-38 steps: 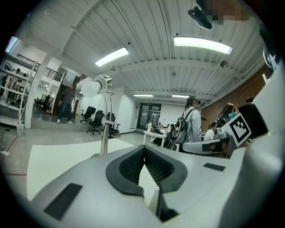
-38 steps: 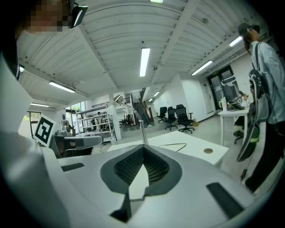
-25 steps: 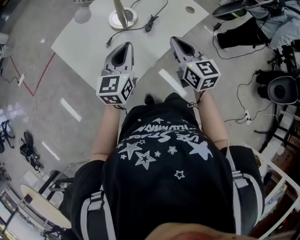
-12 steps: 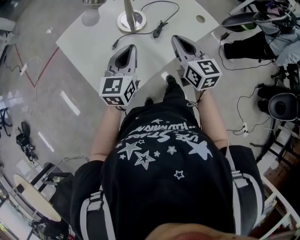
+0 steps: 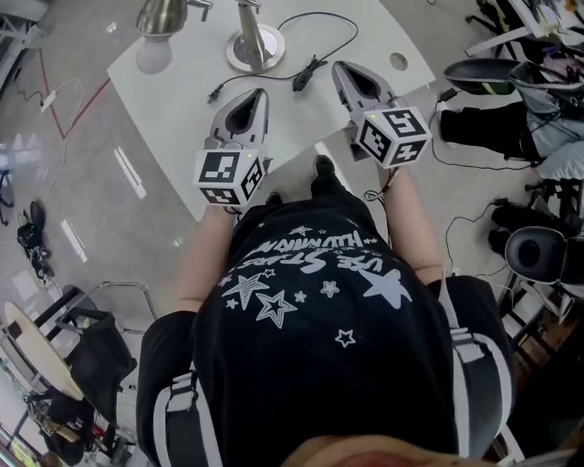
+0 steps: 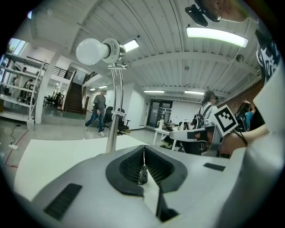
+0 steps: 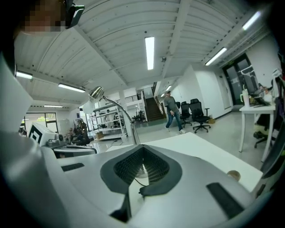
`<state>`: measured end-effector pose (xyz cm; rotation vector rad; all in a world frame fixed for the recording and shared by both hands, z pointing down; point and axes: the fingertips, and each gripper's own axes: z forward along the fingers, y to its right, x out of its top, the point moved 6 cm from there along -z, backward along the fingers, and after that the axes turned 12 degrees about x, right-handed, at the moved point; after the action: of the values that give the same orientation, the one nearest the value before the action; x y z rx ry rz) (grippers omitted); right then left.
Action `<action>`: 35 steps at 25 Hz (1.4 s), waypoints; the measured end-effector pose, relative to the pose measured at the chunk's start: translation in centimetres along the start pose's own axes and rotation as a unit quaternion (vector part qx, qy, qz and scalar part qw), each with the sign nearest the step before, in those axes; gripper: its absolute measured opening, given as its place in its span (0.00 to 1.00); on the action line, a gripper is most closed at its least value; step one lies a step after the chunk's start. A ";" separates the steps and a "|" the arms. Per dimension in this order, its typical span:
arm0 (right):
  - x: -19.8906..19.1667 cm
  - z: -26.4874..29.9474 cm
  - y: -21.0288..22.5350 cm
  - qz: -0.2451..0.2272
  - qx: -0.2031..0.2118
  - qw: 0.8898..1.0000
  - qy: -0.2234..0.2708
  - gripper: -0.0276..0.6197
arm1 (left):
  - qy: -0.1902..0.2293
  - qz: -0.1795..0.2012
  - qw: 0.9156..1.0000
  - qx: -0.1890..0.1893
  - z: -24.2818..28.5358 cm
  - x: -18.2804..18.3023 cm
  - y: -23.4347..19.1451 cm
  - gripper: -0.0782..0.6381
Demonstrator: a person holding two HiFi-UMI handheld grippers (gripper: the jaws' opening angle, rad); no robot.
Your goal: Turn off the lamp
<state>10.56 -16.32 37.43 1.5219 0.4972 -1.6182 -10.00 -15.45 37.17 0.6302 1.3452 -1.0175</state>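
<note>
A desk lamp stands on the white table (image 5: pixel 182 100): round base (image 5: pixel 254 46), chrome shade (image 5: pixel 162 15) and bright white bulb (image 5: pixel 153 55). Its black cord runs from the base to an inline switch (image 5: pixel 308 68) and ends in a loose plug (image 5: pixel 215 91). My left gripper (image 5: pixel 252 97) is shut and empty over the table's near edge, just right of the plug. My right gripper (image 5: pixel 345 71) is shut and empty, a little right of the switch. In the left gripper view the bulb (image 6: pixel 92 50) and pole (image 6: pixel 112 129) rise ahead. The right gripper view shows the shade (image 7: pixel 96 92) and pole (image 7: pixel 132 130).
A round cable hole (image 5: pixel 399 61) sits in the table's right corner. Office chairs (image 5: pixel 497 77) and floor cables (image 5: pixel 474 219) lie to the right, and a small round table (image 5: pixel 36 351) at lower left. The person's shoes (image 5: pixel 322 169) are at the table's edge. People walk far behind.
The person has stepped toward the table. Both grippers have moved forward over its near edge, closer to the cord and switch. Both jaws stayed shut.
</note>
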 end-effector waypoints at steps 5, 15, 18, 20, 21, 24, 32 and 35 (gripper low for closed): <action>0.7 1.7 3.5 -0.001 0.038 0.999 -0.012 0.05 | -0.012 -0.003 0.999 0.033 2.4 -0.9 1.3 0.12; 0.8 3.9 7.5 0.004 0.099 0.994 -0.036 0.05 | -0.043 0.001 0.997 0.068 5.4 -3.6 3.6 0.13; 0.5 4.4 8.1 0.006 0.116 0.992 -0.045 0.05 | -0.062 0.010 0.996 0.070 6.0 -4.9 4.4 0.24; 0.3 4.7 8.3 0.007 0.128 0.990 -0.051 0.05 | -0.079 0.015 0.994 0.070 6.4 -5.8 4.8 0.28; 0.2 4.9 8.4 0.006 0.134 0.990 -0.053 0.05 | -0.088 0.019 0.994 0.069 6.6 -6.4 5.0 0.30; 0.1 5.5 8.6 0.004 0.150 0.987 -0.061 0.05 | -0.116 0.036 0.990 0.067 7.1 -8.0 5.3 0.35; -1.4 6.5 9.4 0.009 0.175 0.980 -0.090 0.05 | -0.160 0.102 0.978 0.083 9.0 -12.3 5.0 0.42; -1.6 6.9 9.7 0.011 0.177 0.980 -0.094 0.05 | -0.161 0.128 0.975 0.086 10.0 -12.8 4.7 0.42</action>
<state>13.77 -26.68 42.70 1.5964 0.0887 -1.8833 -0.10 -18.97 50.44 0.7134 0.8738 -0.9811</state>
